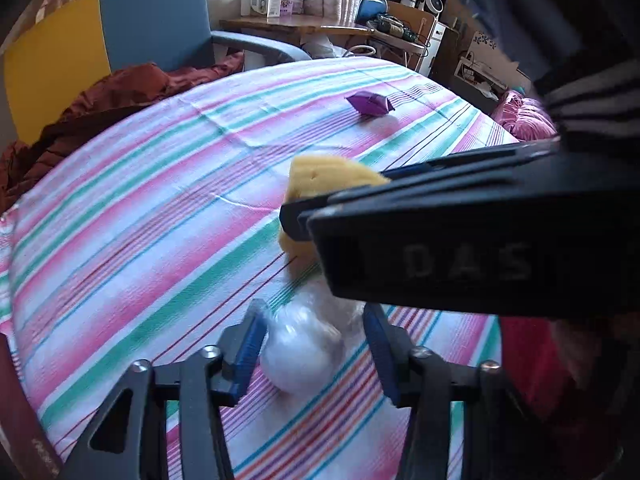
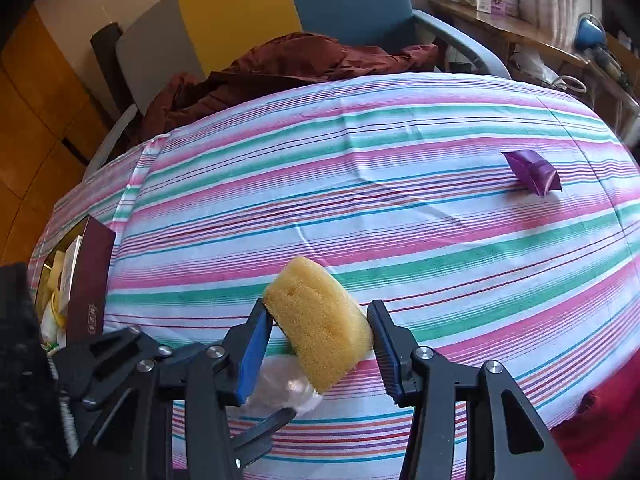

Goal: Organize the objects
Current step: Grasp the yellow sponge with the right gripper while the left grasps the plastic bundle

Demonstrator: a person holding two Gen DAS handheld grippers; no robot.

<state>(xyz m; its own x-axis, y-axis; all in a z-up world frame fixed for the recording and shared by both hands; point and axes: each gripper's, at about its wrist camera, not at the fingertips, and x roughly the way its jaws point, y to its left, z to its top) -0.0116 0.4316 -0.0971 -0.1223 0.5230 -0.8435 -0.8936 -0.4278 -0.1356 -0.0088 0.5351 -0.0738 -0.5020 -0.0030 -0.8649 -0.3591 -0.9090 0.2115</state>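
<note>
A: Where was the yellow sponge [image 2: 320, 322]?

B: Between the blue pads [image 2: 253, 354] of the right gripper [image 2: 318, 346], lifted off the striped cloth [image 2: 360, 208] and tilted. Both pads touched its sides, so the jaws were clamped on it, approx. as wide as the sponge itself.

A: And from the left wrist cam?

B: Same sponge [image 1: 320, 176], partly hidden behind the right gripper's black body [image 1: 440, 256], which crossed the frame from the right w/ a striped sleeve [image 1: 592, 108] above it.

A: Left gripper?

B: The left gripper [image 1: 316, 350] pointed down at a clear plastic bag [image 1: 304, 348] lying on the cloth. The bag sat between the jaws; the left pad [image 1: 246, 356] was touching or nearly touching it, the other pad [image 1: 380, 356] stood a little apart. Jaws narrow-ish but not clamped. Frame was blurred there, so can't tell contact for certain.

A: Bag seen from the right cam too?

B: Yes, the crumpled bag [image 2: 286, 386] lay just below the sponge, w/ one left-gripper fingertip [image 2: 276, 420] beside it.

A: Anything else on the cloth?

B: A purple packet [image 2: 532, 174] far right, well apart from both grippers. A dark red box [image 2: 90, 284] at the left edge, open, w/ pale items inside. Behind the table, a blue chair [image 2: 352, 0] and a brown-red garment [image 2: 288, 68] bunched at the far edge.
</note>
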